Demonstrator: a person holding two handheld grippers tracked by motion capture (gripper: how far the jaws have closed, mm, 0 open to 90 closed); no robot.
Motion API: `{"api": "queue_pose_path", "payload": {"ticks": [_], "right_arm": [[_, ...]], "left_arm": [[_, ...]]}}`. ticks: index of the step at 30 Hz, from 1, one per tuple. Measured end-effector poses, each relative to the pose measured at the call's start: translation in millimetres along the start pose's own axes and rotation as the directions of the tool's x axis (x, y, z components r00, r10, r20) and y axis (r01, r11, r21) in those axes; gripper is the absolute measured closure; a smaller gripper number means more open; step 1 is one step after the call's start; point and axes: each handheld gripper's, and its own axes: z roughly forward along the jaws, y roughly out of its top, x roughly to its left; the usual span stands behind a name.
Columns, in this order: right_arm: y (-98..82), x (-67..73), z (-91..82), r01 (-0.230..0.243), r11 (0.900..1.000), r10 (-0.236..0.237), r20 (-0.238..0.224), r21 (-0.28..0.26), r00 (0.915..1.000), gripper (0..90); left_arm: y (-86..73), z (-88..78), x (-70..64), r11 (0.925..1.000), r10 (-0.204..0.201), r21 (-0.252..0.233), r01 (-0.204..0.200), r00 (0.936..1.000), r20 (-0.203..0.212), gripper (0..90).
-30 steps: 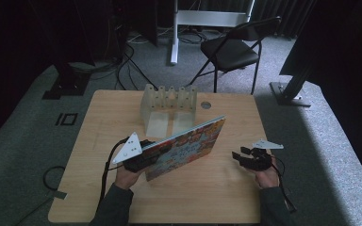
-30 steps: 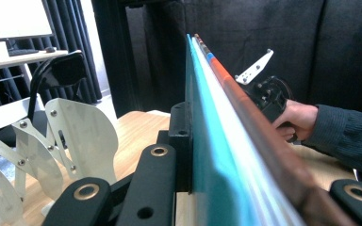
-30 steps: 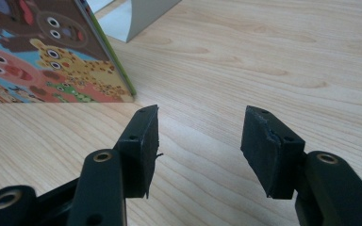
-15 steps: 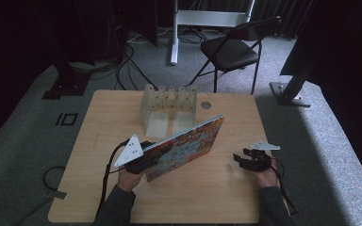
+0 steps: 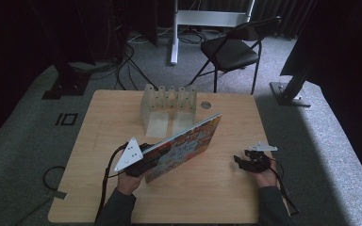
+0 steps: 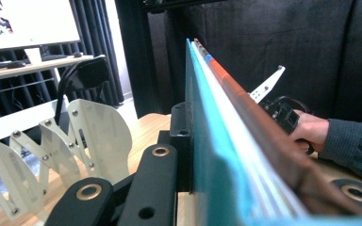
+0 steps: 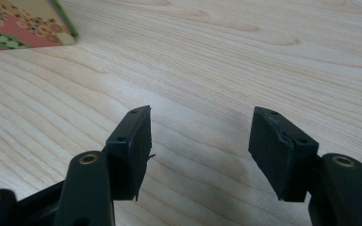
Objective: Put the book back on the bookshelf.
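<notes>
Left tool (image 5: 143,160) grips the tilted book (image 5: 184,143); right tool (image 5: 245,162) rests open.

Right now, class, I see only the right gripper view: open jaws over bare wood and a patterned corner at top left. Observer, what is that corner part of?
Observer: A colourful book, clamped by its edge in the left gripper and tilted up.
Operator: Is anything behind it?
Observer: A white slotted rack stands near the far side of the table, beyond the book.
Operator: And my own gripper?
Observer: The right gripper sits to the book's right, apart from it; its jaws have just been opening, with nothing between them.
</notes>
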Motion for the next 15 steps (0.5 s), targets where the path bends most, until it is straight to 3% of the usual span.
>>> {"api": "queue_pose_path", "payload": {"ticks": [15], "right_arm": [[-3.2,-2.2,5.6,-0.003,1.0,0.003,0.026,0.015,0.9997,36.1]], "left_arm": [[-0.3,-8.2,-4.4,1.0,0.006,0.003,-0.006,0.9995,-0.031,80.6]]}}
